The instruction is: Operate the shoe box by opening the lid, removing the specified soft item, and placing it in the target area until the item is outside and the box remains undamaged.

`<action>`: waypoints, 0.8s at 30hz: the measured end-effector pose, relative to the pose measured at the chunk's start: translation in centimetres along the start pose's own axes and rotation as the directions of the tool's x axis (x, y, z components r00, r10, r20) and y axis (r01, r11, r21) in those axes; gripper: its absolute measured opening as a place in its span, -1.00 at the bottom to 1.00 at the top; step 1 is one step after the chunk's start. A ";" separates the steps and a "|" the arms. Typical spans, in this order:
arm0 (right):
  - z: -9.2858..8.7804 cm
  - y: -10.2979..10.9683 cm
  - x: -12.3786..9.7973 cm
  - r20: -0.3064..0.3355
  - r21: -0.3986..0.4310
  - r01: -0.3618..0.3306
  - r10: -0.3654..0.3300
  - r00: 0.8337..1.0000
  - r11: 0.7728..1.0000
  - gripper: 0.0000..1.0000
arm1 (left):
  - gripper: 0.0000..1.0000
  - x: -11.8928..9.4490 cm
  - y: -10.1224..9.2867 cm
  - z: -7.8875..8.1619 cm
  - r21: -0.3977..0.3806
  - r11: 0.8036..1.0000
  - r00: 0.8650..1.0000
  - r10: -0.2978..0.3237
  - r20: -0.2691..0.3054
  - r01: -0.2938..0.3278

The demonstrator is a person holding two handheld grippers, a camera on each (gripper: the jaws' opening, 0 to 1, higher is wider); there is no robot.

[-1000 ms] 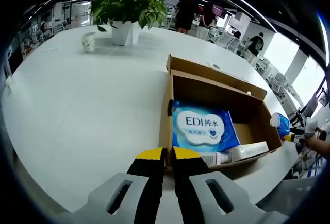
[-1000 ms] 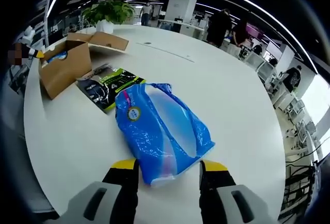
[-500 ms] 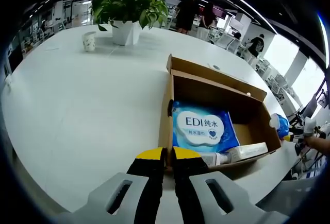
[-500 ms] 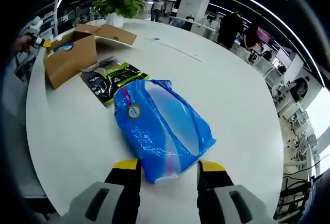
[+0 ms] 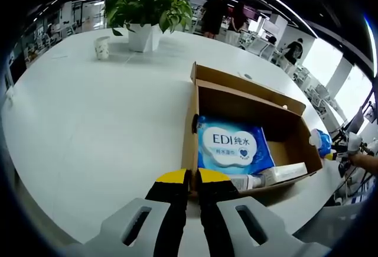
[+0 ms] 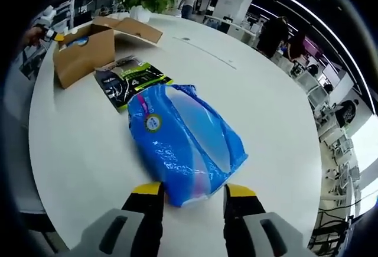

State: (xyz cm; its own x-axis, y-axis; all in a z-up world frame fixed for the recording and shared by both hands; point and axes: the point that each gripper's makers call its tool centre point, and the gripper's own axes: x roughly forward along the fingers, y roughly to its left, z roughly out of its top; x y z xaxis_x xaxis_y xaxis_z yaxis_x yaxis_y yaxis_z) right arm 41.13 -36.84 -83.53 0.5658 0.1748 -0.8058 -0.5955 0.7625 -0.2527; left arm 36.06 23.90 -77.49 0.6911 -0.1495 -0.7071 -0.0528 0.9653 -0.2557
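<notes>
The brown cardboard shoe box (image 5: 248,100) lies open on the white round table (image 5: 88,133), its lid flap (image 5: 236,80) folded back. Inside are a blue EDI wet-wipes pack (image 5: 233,145) and a white tube (image 5: 277,174). My left gripper (image 5: 193,177) is shut on the box's near wall. In the right gripper view, a soft blue plastic bag (image 6: 183,136) lies on the table outside the box (image 6: 82,53). My right gripper (image 6: 193,189) is open, one finger on each side of the bag's near end.
A green-and-black packet (image 6: 127,80) lies flat between the bag and the box. A potted plant (image 5: 150,6) and a paper cup (image 5: 101,47) stand at the table's far side. People and desks fill the office behind. A hand (image 5: 365,162) shows at the right edge.
The right gripper view has tilted and shifted a little; the bag still lies between the open fingers. The left gripper and the box have not moved.
</notes>
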 end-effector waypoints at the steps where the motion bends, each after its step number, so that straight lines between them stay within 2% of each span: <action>1: 0.0 -0.1 0.0 -0.001 -0.001 0.000 0.000 1.000 1.000 -0.26 | -0.93 0.0 0.0 0.0 -0.001 1.000 1.000 -0.001 0.000 0.001; 8: 0.2 -0.4 0.2 -0.016 -0.068 -0.007 0.006 1.000 0.998 -0.30 | -0.93 0.0 0.0 0.0 -0.008 1.000 1.000 -0.002 0.003 0.002; 24: 0.9 -0.9 1.2 -0.031 -0.114 -0.024 0.020 0.999 0.993 -0.29 | -0.93 0.0 0.0 0.0 -0.007 1.000 1.000 -0.001 0.003 0.001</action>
State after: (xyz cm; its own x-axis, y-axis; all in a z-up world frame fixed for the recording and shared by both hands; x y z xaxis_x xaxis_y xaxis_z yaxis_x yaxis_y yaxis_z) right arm 42.82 -36.78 -83.78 0.5357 0.1711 -0.8269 -0.6700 0.6821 -0.2930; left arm 36.00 23.94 -77.51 0.6935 -0.1496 -0.7047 -0.0576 0.9636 -0.2613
